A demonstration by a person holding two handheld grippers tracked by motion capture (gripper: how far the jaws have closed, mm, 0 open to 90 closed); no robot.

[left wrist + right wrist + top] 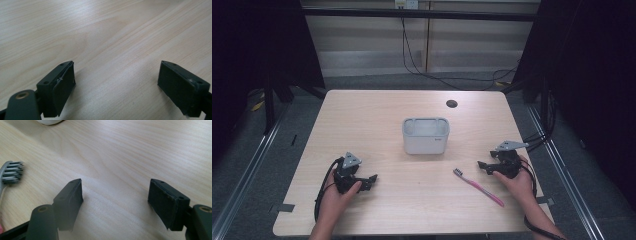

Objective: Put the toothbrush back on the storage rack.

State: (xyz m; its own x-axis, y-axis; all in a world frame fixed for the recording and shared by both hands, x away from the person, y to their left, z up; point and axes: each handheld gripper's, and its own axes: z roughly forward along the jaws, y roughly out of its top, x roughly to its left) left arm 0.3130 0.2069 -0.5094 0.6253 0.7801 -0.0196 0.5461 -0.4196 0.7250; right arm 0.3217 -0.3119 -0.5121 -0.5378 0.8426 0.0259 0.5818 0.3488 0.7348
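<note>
- Right tongs point(484, 166) rest on the counter point(377, 115) at 4 o'clock, jaws wide apart, gripping nothing.
- Left tongs point(371, 181) sit at 8 o'clock, jaws likewise spread and empty.
- Pink toothbrush point(479, 187) lies flat near the right tongs, apart from them.
- Grey holder point(425, 135) stands at centre.

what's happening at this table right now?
A person sits at a wooden table with a two-jaw gripper in each hand. Both the left gripper and the right gripper are open and hold nothing. A pink toothbrush lies flat on the table just beside the right gripper, untouched, its bristle head showing in the right gripper view. A grey container stands upright mid-table. Nothing has been picked up.
</note>
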